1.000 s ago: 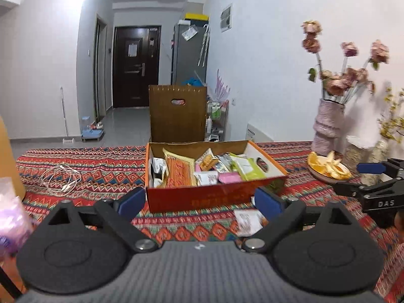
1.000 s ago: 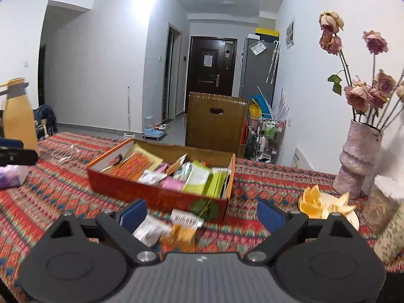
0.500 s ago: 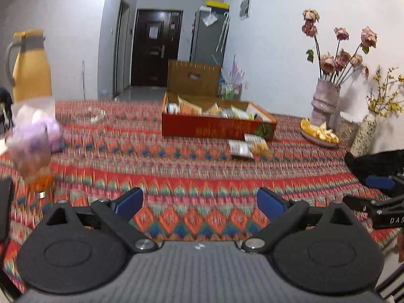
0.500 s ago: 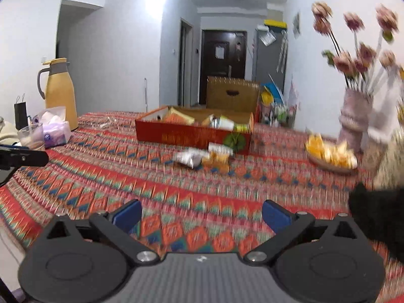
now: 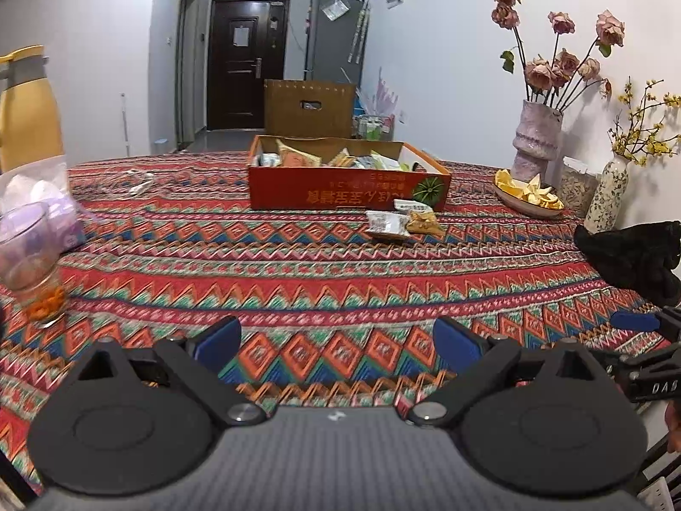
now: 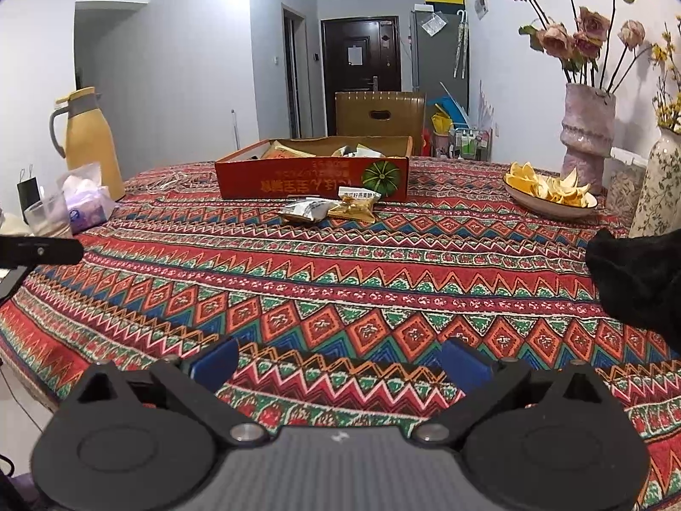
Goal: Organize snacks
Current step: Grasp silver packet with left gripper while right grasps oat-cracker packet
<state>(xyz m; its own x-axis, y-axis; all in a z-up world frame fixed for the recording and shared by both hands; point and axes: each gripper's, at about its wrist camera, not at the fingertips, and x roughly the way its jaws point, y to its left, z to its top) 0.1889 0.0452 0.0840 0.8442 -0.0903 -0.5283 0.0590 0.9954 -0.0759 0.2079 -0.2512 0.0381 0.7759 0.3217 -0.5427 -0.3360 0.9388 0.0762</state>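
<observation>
Red cardboard, the box (image 5: 348,189) of snacks, stood far off near the table's far edge, where a second earlier it had filled the left wrist view just ahead of the claw. Both claws had pulled well back toward the near edge of the table (image 5: 323,281). The left claw (image 5: 336,338) was wide open over the patterned cloth, holding nothing; the right claw (image 6: 338,362) was likewise wide open and empty. In the left view the right claw showed low at the right edge, beside a black cloth-like thing (image 5: 634,255) that I could not identify.

Three loose packets remained outside the box, lying on the cloth just in front of its near right corner: a silvery packet (image 6: 308,209), a golden packet (image 6: 355,209) touching it on the right, and a white packet (image 6: 359,192) behind them against the box wall. The box already held a mixed pile of wrappers, their kinds too small to tell.

Off to the side sat a plate (image 6: 549,206) of orange peel, a vase (image 6: 587,136) of dried roses, a yellow jug (image 6: 91,140) and a glass (image 5: 30,268), all well apart from the snacks.

The retreat suggested a pause or reset, not an end: with three packets outside, the sorting looked unfinished, and either claw would need to travel forward again to reach them.
</observation>
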